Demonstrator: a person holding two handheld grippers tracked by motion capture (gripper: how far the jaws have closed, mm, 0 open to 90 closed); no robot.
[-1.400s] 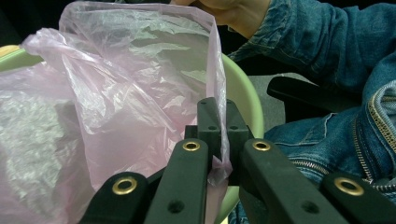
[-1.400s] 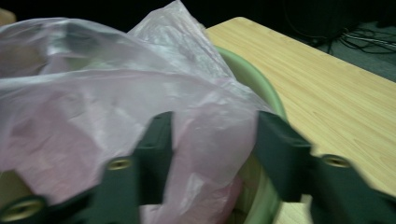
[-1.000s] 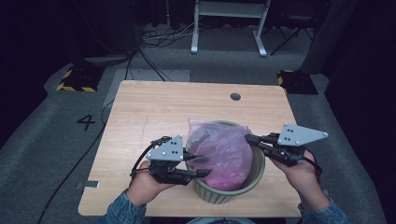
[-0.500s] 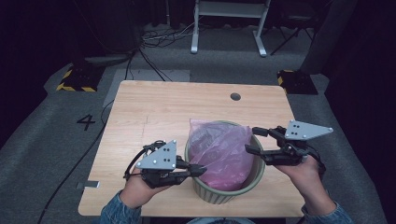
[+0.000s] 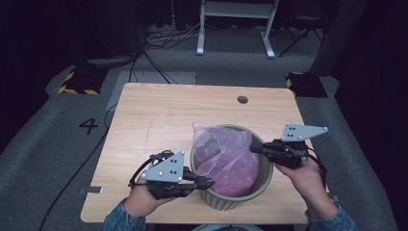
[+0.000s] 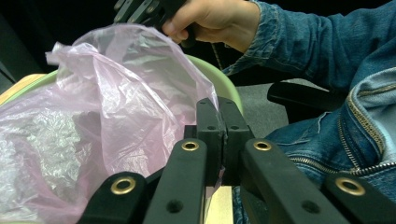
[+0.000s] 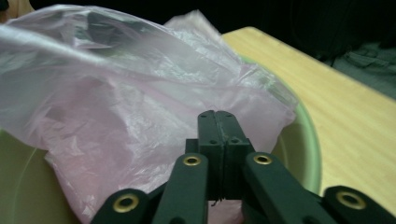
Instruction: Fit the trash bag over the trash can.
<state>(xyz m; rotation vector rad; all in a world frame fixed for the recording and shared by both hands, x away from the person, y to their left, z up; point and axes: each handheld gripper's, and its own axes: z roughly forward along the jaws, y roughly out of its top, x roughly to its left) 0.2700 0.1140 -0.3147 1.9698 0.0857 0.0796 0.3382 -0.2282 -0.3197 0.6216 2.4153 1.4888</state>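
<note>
Thin pink plastic bag (image 5: 226, 156) in green bin (image 5: 266, 175): light, limp, slippery, best pinched at rim edges; left gripper (image 5: 210, 182) and right gripper (image 5: 253, 147) both pressed together on film.

The bag (image 5: 226, 156) sits in the bucket (image 5: 226, 199) at the table's (image 5: 159, 115) near edge.

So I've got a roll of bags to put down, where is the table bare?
The far half of the table is bare, from the bin back to the cable hole, as is the left strip. The near edge is crowded: bin, pink bag and both hands.
</note>
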